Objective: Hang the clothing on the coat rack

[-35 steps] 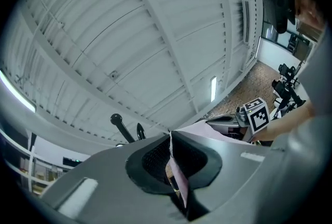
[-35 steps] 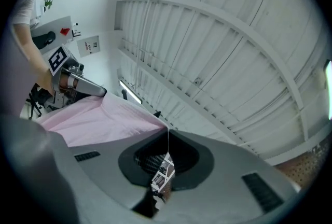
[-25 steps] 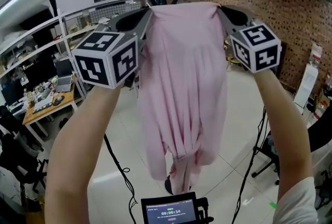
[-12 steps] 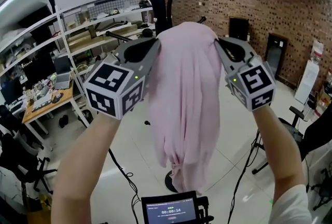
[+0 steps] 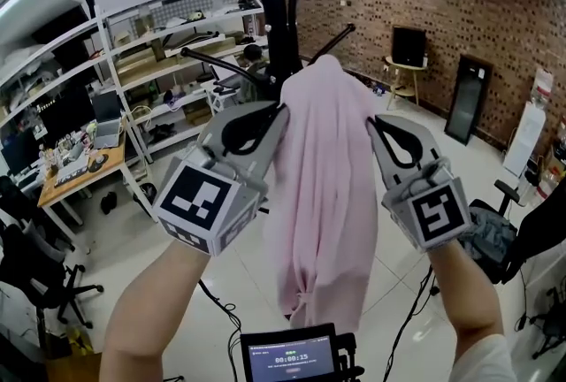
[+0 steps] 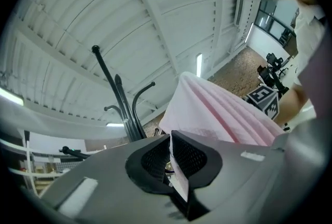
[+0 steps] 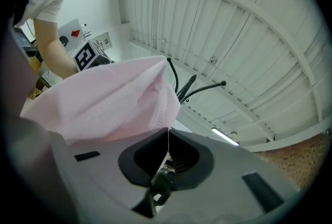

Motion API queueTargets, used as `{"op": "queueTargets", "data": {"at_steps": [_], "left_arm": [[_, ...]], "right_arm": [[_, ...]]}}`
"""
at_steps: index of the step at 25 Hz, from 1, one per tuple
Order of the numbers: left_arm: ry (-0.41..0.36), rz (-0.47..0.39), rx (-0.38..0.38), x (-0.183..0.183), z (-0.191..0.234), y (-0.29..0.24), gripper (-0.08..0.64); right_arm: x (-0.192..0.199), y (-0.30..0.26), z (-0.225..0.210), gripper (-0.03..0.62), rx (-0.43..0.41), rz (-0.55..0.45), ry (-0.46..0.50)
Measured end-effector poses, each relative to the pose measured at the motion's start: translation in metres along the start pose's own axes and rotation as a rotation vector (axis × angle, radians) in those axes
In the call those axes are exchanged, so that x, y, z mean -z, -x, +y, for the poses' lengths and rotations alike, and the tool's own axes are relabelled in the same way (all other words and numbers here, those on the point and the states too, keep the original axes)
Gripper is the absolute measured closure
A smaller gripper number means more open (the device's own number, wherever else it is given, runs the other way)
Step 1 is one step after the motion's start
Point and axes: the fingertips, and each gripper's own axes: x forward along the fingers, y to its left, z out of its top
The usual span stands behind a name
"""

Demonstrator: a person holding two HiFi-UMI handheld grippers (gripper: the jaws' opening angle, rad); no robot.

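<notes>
Here, the pink garment [image 5: 323, 186] is held up in front of the coat rack [image 5: 270, 9] by two hand-held tongs. The left tongs [image 5: 279, 111] are closed, and a thin fold of the cloth's edge is pinched between the ribbed pads [image 6: 191, 154], as is seen in the left gripper view. The right tongs [image 5: 372, 121] are likewise closed, with a thin edge of fabric caught in the seam between the jaws. Between the two grips the cloth rises to a rounded peak, above both tips and just in front of the coat rack, and from there it hangs in long folds to a gathered lower end well above the floor [image 5: 393, 256]. The peak suggests that the fabric is borne from beneath by one of the lower hooked arms [image 5: 340, 35], though any arm beneath is hidden by the cloth and contact cannot be confirmed. The step in hand is judged to be the settling of the garment onto a hook, late in the task. For the next move, the weight is to be let onto the hook, and both tongs are to be opened and drawn back without the cloth being dragged off; should the fabric slip, it must be lifted and re-seated.
</notes>
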Motion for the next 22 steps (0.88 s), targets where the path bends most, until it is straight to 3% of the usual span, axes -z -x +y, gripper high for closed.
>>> {"op": "queueTargets", "data": {"at_steps": [9, 22], "left_arm": [[0.237, -0.116, -0.005, -0.005, -0.015, 0.021, 0.543], [0.324, -0.210, -0.029, -0.018, -0.026, 0.052, 0.537]], "right_arm": [[-0.019, 0.022, 0.026, 0.586, 0.021, -0.063, -0.079], [-0.038, 0.034, 0.038, 0.564, 0.008, -0.098, -0.109]]}}
